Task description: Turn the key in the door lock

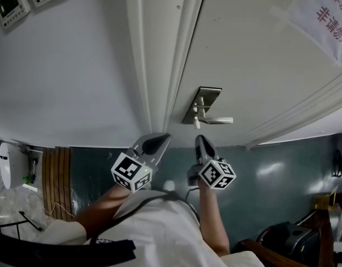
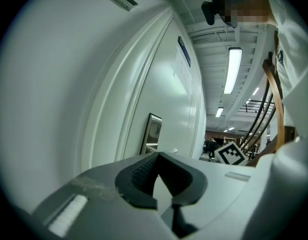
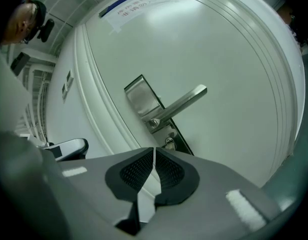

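Forearms first, nearest the head camera, both reaching out towards the door. My left gripper (image 1: 159,142) is held level, close to the door frame (image 1: 154,54). In its own view the pads are pressed together with nothing between them, and it points along the door's face rather than at the lock. My right gripper (image 3: 154,154) is just beside it and tipped slightly down. Its pads are all but pressed together, with only a hairline slit showing and nothing in it, so it is empty too.

Just past the right gripper's tips, and clear of them, is the lock plate (image 3: 142,98) with the lever handle (image 3: 183,104) jutting across it. Below the lever, on the same plate, sits the keyhole (image 3: 168,142). A small bright stub shows there, which I take to be the key. It is too small for me to say how it sits or whether it has been rotated. Neither gripper touches the plate, the lever or the stub.

Beyond that are the pale door (image 1: 254,54), closed against its frame as far as I can tell, and a paper notice (image 1: 326,15) taped up near its far edge.

As I judge it, the turn itself is not in hand now. Nothing is pinched, and both grippers sit off the lock, the right lined up roughly under the keyhole. If the key is unturned, what remains is to spread the right gripper's jaws, close them on the stub, roll the wrist, then let go. I cannot tell from these views whether the bolt is thrown.
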`<state>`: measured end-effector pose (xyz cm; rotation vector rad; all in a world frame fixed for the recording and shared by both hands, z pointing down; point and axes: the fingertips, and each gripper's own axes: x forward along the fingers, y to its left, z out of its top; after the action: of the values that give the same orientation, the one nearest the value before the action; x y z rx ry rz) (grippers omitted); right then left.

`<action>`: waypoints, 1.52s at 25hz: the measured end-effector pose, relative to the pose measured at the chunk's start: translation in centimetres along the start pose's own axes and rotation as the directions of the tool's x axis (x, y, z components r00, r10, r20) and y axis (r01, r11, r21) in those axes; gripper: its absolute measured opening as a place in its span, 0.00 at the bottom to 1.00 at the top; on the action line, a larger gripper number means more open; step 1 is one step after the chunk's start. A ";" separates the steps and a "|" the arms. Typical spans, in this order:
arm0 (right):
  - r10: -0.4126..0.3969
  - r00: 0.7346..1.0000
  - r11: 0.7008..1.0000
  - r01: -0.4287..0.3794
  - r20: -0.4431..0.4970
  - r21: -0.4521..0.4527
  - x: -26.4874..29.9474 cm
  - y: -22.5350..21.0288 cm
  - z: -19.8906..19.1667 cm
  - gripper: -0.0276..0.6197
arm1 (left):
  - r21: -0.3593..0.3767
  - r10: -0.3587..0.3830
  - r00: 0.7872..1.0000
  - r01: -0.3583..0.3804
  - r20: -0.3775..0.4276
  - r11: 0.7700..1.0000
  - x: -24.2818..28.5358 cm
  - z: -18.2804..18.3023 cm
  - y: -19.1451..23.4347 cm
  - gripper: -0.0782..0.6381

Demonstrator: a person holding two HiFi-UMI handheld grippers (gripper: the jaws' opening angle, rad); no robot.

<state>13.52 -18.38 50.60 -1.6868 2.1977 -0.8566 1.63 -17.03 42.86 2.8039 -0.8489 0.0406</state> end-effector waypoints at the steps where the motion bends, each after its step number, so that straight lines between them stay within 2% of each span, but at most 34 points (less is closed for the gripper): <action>1: 0.011 1.000 1.000 -0.011 -0.005 0.013 0.2 -0.2 0.0 0.08 | -0.003 0.001 1.000 -0.001 -0.002 1.000 0.3 0.0 -0.1 0.11; 12: 0.075 0.996 0.988 -0.068 -0.046 0.137 2.8 -3.0 -0.8 0.19 | 0.014 0.032 0.999 -0.032 -0.031 0.999 2.8 -0.5 0.1 0.11; 18: 0.135 0.990 0.964 -0.122 -0.038 0.234 3.8 -3.4 -1.1 0.29 | 0.014 0.046 0.998 -0.046 -0.041 0.999 3.3 -0.6 0.3 0.11; 21: 0.156 0.988 0.938 -0.141 -0.021 0.316 4.2 -3.5 -1.0 0.30 | 0.013 0.057 0.997 -0.056 -0.045 0.998 3.5 -0.8 0.6 0.11; 25: 0.188 0.982 0.876 -0.174 0.014 0.450 4.7 -3.9 -1.3 0.30 | 0.020 0.066 0.996 -0.065 -0.051 0.998 3.6 -0.9 0.8 0.11; 28: 0.250 0.966 0.834 -0.245 0.058 0.494 5.3 -3.3 -0.9 0.30 | 0.026 0.073 0.996 -0.072 -0.054 0.997 3.5 -0.9 0.9 0.11; 31: 0.277 0.958 0.801 -0.276 0.078 0.531 5.7 -3.2 -0.7 0.30 | 0.025 0.083 0.995 -0.082 -0.056 0.996 3.4 -1.0 1.1 0.11; 38: 0.281 0.956 0.784 -0.278 0.083 0.555 6.1 -3.2 -0.6 0.30 | 0.021 0.098 0.994 -0.097 -0.052 0.995 3.2 -0.9 1.7 0.11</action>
<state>13.91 -24.47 53.87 -1.0432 1.8622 -1.2614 3.43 -19.95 44.34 2.7629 -0.9776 0.1377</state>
